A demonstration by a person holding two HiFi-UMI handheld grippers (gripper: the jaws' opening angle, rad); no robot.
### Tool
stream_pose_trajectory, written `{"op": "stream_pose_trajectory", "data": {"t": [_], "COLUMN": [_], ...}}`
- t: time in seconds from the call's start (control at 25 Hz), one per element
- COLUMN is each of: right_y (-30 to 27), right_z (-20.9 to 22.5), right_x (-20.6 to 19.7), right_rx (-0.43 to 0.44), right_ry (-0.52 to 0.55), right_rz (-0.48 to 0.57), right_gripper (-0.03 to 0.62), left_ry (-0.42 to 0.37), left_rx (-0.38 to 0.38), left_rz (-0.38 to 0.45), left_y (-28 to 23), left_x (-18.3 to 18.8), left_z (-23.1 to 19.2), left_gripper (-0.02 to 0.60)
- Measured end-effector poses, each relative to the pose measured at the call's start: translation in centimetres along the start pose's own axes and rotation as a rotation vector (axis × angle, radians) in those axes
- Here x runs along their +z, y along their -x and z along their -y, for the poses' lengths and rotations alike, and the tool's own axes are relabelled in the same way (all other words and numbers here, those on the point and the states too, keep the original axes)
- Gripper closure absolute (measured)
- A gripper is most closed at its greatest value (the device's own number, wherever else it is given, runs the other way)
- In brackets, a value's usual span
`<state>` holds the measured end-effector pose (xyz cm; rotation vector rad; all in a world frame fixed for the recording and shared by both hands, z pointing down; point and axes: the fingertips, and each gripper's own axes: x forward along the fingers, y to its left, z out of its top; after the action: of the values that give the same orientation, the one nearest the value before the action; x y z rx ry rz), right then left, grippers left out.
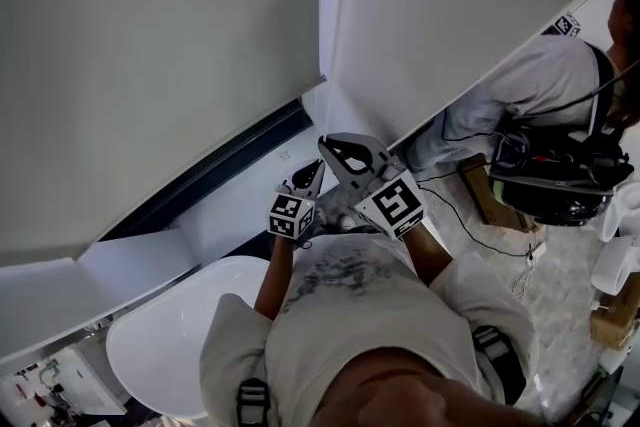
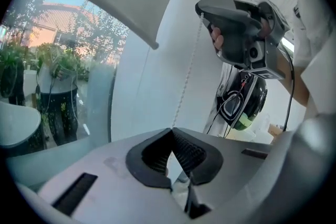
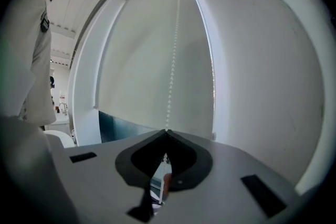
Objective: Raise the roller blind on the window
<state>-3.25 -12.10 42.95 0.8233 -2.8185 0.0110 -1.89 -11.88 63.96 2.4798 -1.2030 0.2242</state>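
Jaws of the right tool are pressed together at the tips on the bead chain. The chain runs straight up from that pinch, and a short stretch of beads shows in the hollow behind the tips. The left tool is closed as well: its tips meet just where the same chain comes down to them, so it appears to be gripping the chain lower down. In the head view the right tool is the higher of the two, with the left just beside and below it, both held in front of the person's chest.

The chain hangs along the right edge of the roller blind, which covers most of the window; only a dark strip of glass shows under its bottom bar. Through that strip the left gripper view shows trees outside. A second blind hangs to the right of the chain. A white tub lies below the window, and another person stands at the far right.
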Motion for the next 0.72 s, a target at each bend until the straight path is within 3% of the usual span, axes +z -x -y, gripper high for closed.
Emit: {"op": "stream_pose_trajectory", "data": {"t": [0.44, 0.72], "right_y": [0.0, 0.4], "right_z": [0.2, 1.0], "right_x": [-6.1, -6.4], "right_rx": [0.022, 0.027], "right_ry": [-0.046, -0.032], "right_rz": [-0.084, -0.076], "right_gripper": [0.533, 0.533], "left_ry": [-0.006, -0.044], "left_rx": [-0.015, -0.024], "left_rz": [-0.097, -0.066], "left_y": [-2.1, -0.3], "left_x": [-5.9, -4.6], "left_z": [0.0, 0.6], "left_gripper": [0.572, 0.572]}}
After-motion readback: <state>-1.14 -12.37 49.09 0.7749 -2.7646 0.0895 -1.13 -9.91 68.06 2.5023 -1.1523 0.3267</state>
